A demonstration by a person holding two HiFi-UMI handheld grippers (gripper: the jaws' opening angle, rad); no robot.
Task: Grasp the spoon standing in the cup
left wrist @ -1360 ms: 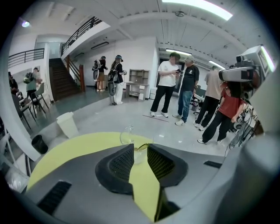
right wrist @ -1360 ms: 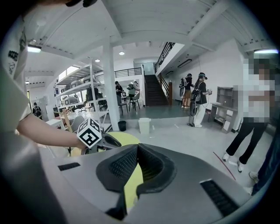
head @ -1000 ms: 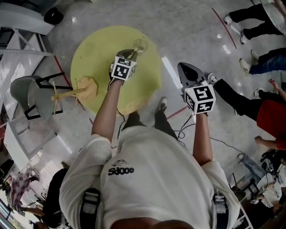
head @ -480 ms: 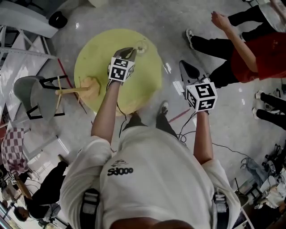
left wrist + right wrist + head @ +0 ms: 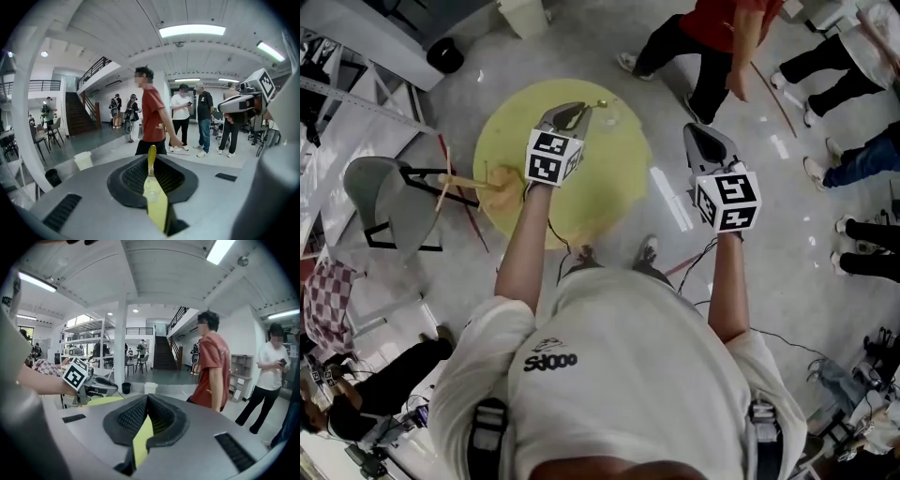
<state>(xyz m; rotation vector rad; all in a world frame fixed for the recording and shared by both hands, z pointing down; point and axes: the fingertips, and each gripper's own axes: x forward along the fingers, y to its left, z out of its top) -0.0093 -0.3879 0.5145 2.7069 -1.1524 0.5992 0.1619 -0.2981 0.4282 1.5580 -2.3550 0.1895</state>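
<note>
A gold spoon (image 5: 151, 157) stands upright between the pads of my left gripper (image 5: 151, 174), which is shut on its handle. Below it, through the gap between the jaws, shows the clear cup (image 5: 151, 191). In the head view the left gripper (image 5: 578, 112) reaches over the far part of the round yellow table (image 5: 600, 187), with the spoon's tip (image 5: 599, 103) beside the cup (image 5: 610, 118). My right gripper (image 5: 697, 136) hangs off the table's right side over the floor, jaws shut with nothing in them (image 5: 146, 400).
A tan wooden thing (image 5: 483, 183) lies at the table's left edge, with a grey chair (image 5: 389, 202) beyond it. A person in a red shirt (image 5: 712, 28) stands just past the table, others at the right. A black bin (image 5: 445, 54) is at the far left.
The person in red has walked from the right to the far side of the table. My left gripper stays at the cup and spoon; the right one has kept its place.
</note>
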